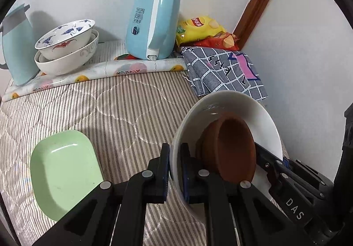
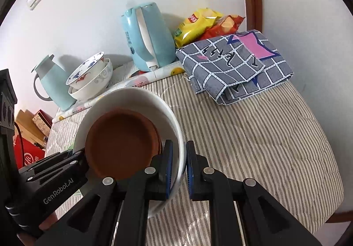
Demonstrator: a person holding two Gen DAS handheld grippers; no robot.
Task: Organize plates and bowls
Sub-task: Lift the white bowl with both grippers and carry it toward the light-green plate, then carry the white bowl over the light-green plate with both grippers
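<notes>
both grippers on the white bowl's rim

my left gripper (image 1: 175, 171) pinches the near rim of the white bowl (image 1: 222, 102), one finger inside, one outside. my right gripper (image 2: 177, 168) clamps the opposite rim the same way. brown saucers (image 2: 121, 144) lie nested inside the bowl. to my left a green dish (image 1: 64, 171) sits on the striped quilt (image 1: 123, 109), near the bowl but apart. open quilt stretches ahead to the folded cloth (image 2: 236, 65), blue kettle (image 1: 152, 25), stacked bowls (image 1: 66, 47) and snack bags (image 1: 198, 29) against the wall.
</notes>
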